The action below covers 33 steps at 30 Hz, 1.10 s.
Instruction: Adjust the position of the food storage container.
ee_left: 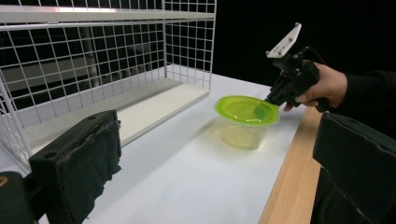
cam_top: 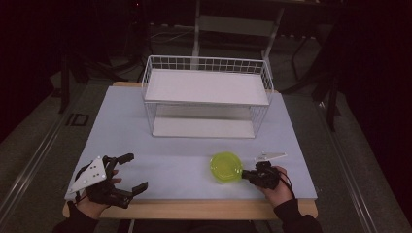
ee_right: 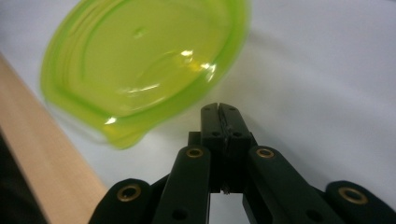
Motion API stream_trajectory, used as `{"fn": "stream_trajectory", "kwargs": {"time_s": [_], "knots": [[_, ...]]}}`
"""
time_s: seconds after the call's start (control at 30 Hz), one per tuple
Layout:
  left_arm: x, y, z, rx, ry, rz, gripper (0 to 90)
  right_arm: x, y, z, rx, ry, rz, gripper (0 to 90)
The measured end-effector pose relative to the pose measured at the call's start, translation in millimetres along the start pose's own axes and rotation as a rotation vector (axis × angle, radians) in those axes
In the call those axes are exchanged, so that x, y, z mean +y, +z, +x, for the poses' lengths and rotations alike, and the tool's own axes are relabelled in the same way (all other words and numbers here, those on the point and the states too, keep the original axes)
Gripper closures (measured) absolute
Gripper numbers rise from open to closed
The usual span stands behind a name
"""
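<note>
Where the high view looks down on the desk (cam_top: 145,145): left gripper (cam_top: 130,173) at 8 o'clock, fingers wide apart, holding nothing; right gripper (cam_top: 245,175) at 5 o'clock, tips at the rim of the green lidded container (cam_top: 226,167), below the wire shelf (cam_top: 206,97).

Left gripper view: own fingers (ee_left: 77,170) spread, empty; container at 1 o'clock.

Right gripper view: fingers (ee_right: 219,114) pressed together just short of the lid's edge, gripping nothing.

White wire rack (cam_top: 206,97) at the far side, pale tabletop (cam_top: 145,145)
</note>
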<state>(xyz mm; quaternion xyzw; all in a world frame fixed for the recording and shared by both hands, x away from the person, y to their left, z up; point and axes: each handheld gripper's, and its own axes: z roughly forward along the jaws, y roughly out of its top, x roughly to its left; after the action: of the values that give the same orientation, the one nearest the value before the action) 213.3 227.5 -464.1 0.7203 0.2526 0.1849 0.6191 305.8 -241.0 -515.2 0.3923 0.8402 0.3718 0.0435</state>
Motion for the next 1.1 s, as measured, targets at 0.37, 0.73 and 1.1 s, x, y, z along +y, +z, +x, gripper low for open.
{"fn": "stream_trajectory", "kwargs": {"time_s": [0.37,0.73,1.1], "knots": [[-0.6,1.2,0.7,0.002,-0.002,0.005,1.7,9.6,27.3,27.6,0.065,-0.062,0.043,89.8],[-0.6,0.9,0.6,-0.002,-0.001,0.005,1.7,26.4,37.7,38.2,0.043,-0.117,0.030,89.8],[-0.6,1.0,0.9,0.001,0.000,0.007,1.7,38.3,46.6,26.5,0.027,-0.068,0.023,89.8]]}}
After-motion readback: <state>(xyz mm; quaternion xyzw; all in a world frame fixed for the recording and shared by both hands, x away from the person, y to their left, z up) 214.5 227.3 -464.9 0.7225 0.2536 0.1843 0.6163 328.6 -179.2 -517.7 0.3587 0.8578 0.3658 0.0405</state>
